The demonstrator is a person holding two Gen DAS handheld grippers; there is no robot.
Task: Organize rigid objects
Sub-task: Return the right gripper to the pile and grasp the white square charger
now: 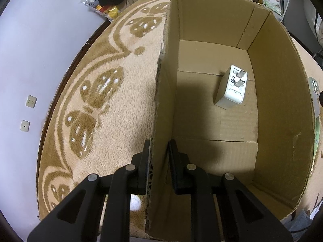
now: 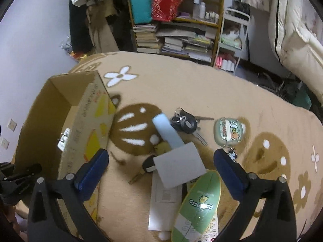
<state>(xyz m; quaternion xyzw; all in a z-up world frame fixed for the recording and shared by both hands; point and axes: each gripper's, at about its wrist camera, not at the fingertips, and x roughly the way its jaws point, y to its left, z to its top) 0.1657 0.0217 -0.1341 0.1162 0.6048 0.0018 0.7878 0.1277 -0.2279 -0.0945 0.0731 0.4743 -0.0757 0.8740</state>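
My left gripper [image 1: 159,154] is shut on the left wall of an open cardboard box [image 1: 161,92], one finger outside and one inside. A small white printed carton [image 1: 232,88] lies on the box floor near the right wall. My right gripper [image 2: 161,155] stands open above a pile on the carpet: a grey card box [image 2: 178,164], a green oval case [image 2: 198,203], a flat white box [image 2: 164,201], a light blue cylinder [image 2: 165,130], a bunch of keys [image 2: 186,123], a car key [image 2: 147,165] and a cartoon earbud case [image 2: 229,129]. The cardboard box [image 2: 88,125] stands just left of the pile.
A beige carpet with brown butterfly patterns [image 1: 97,92] covers the surface. A bookshelf with stacked books [image 2: 177,38], a white rack [image 2: 232,40] and white bedding [image 2: 296,30] stand beyond it. A purple wall with sockets [image 1: 30,100] runs along the left.
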